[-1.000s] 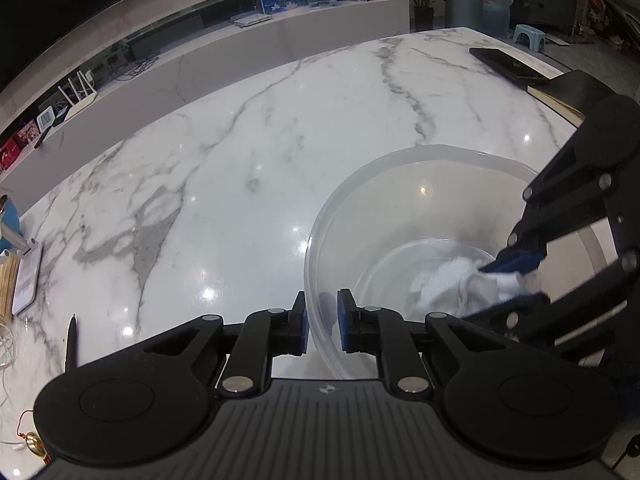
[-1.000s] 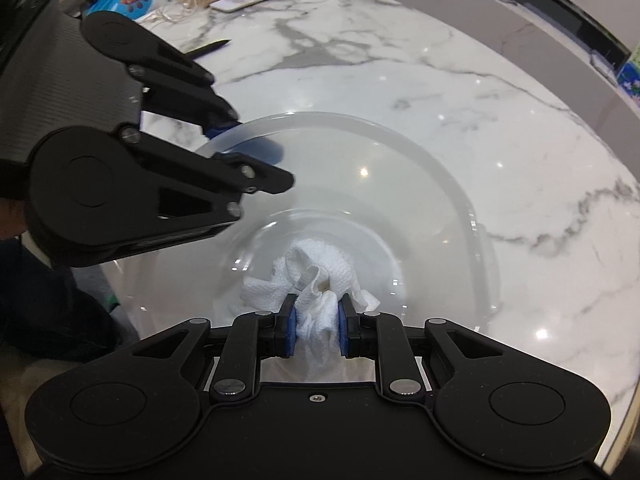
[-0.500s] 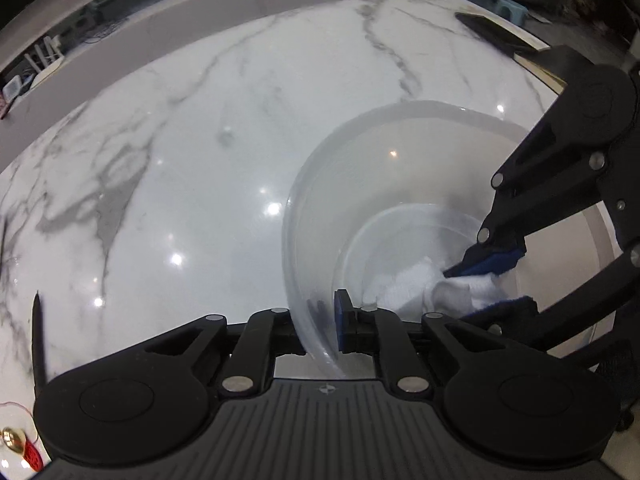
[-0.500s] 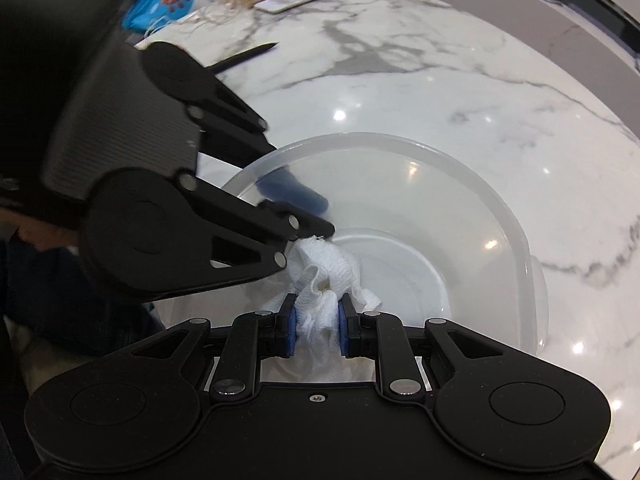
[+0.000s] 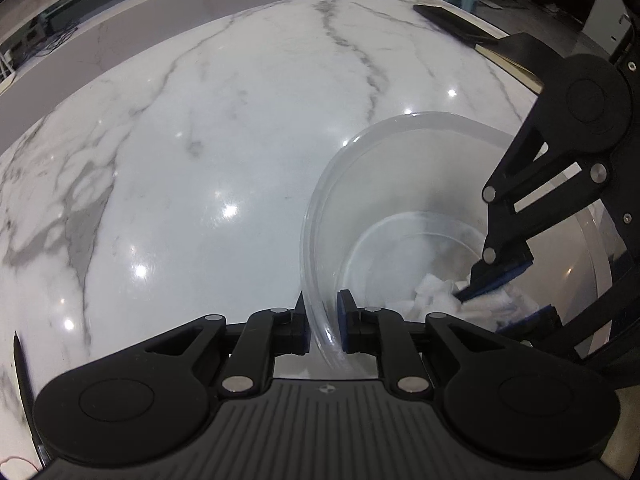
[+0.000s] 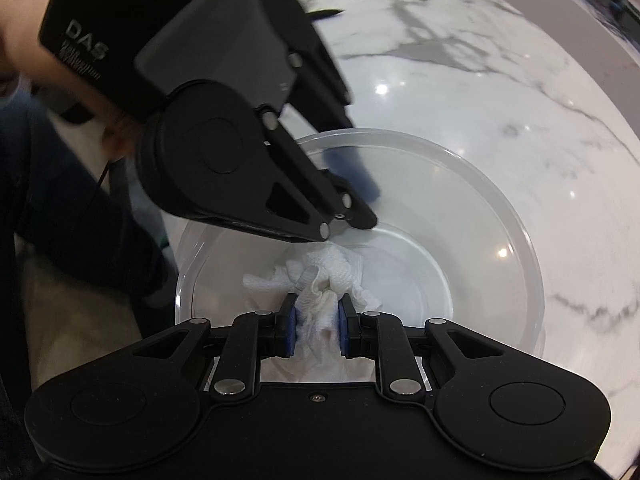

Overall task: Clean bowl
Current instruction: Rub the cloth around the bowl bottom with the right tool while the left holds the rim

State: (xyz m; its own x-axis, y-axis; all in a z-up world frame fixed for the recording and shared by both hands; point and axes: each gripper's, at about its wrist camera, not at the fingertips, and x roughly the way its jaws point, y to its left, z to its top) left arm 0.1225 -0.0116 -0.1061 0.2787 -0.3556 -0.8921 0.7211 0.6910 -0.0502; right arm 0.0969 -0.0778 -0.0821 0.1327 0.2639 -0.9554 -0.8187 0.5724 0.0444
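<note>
White marble with grey veining forms the desk (image 5: 192,128), glossy and spotted with lamp reflections. On it, at about 4 o'clock in the left wrist view, stands the clear plastic bowl (image 5: 420,120).

Left tool (image 5: 323,326): nearly closed, its pads set one outside and one inside the near wall, pinching the rim. Judged purpose: to steady the light bowl so it does not slide or spin under wiping.

Right tool (image 6: 314,322): closed on a crumpled white paper towel (image 6: 332,264), which it holds down against the bowl's floor near the wall at 7 o'clock in its own view. Judged purpose: wiping the inside. Whether the bowl is already clean cannot be read from clear plastic.

View differences:
- Left wrist view alone shows the rim pinch plainly, also a dark phone (image 5: 452,22) and a black notebook (image 5: 524,50) at 1 o'clock on the far desk edge.
- Right wrist view alone shows the full spread of the towel between the pads, the whole bowl rim, and the person's hand (image 6: 24,40) gripping the left tool's handle at 10 o'clock. That part is motion-blurred, so the rim grip is hard to confirm there.
</note>
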